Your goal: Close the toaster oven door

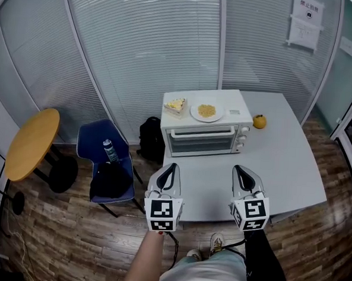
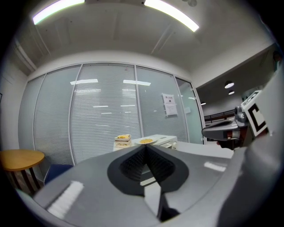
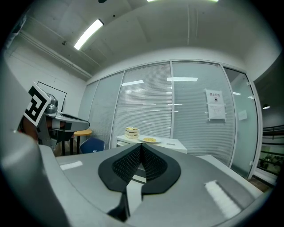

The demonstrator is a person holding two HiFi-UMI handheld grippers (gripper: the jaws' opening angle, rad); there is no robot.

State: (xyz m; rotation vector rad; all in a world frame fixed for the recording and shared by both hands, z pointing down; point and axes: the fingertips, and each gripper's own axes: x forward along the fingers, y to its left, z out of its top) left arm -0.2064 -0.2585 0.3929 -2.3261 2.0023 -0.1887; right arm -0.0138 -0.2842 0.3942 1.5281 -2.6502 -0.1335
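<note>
Your left hand-held gripper (image 1: 171,165) and right hand-held gripper (image 1: 238,168) hover closed, empty, above the grey tabletop (image 1: 294,150), facing the white toaster oven (image 1: 204,139).

The grey two-fingered left gripper (image 1: 171,165) and right gripper (image 1: 240,168) are held side by side, pointing far, fingers (image 2: 131,166) pressed together, empty. A bare left forearm (image 1: 147,263) extends forward.

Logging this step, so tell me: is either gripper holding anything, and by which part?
Nothing is held. The left gripper and right gripper are both shut and empty, short of the toaster oven.
</note>
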